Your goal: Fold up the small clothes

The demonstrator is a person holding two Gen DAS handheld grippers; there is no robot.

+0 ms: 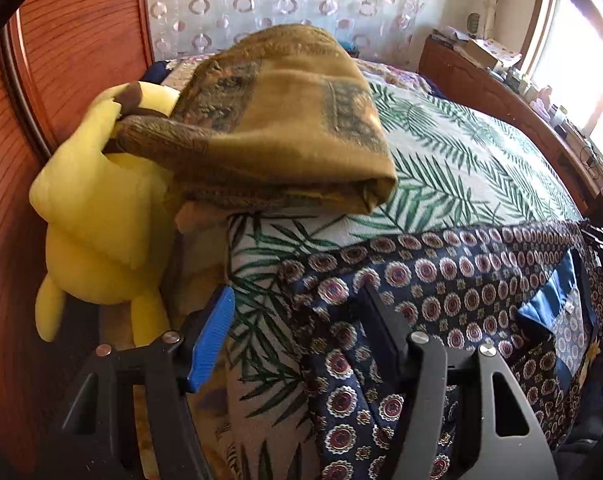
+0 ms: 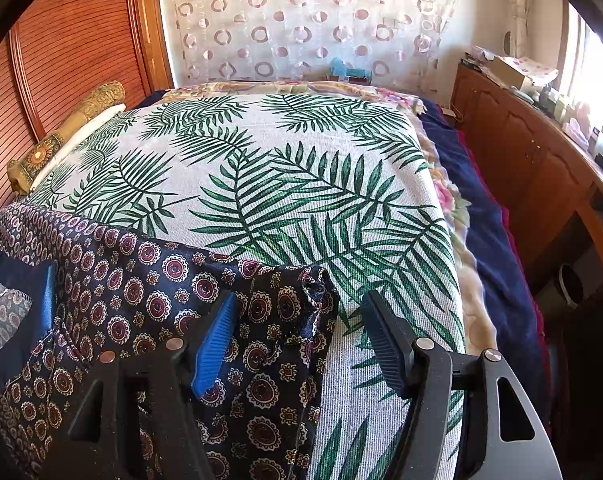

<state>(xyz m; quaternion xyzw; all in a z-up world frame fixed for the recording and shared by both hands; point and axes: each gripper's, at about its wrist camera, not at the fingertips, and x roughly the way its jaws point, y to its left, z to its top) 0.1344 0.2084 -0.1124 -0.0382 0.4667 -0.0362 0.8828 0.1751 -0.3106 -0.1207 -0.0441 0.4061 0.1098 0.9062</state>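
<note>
A dark navy garment with red and white medallion print (image 1: 441,292) lies along the near edge of the palm-leaf bedspread (image 1: 461,168). My left gripper (image 1: 297,300) is open, its jaws wide apart over the garment's left end. In the right wrist view the same garment (image 2: 141,280) covers the near left of the bedspread (image 2: 301,168), with a blue lining patch (image 2: 25,300) showing. My right gripper (image 2: 297,312) is open over the garment's crumpled right corner (image 2: 317,284), holding nothing.
A folded mustard patterned cloth (image 1: 285,120) rests on a yellow plush toy (image 1: 97,200) at the bed's left, against a wooden headboard (image 1: 73,40). A wooden cabinet (image 2: 533,152) with clutter runs along the right. A patterned curtain (image 2: 301,20) hangs behind. A bolster pillow (image 2: 69,128) lies at left.
</note>
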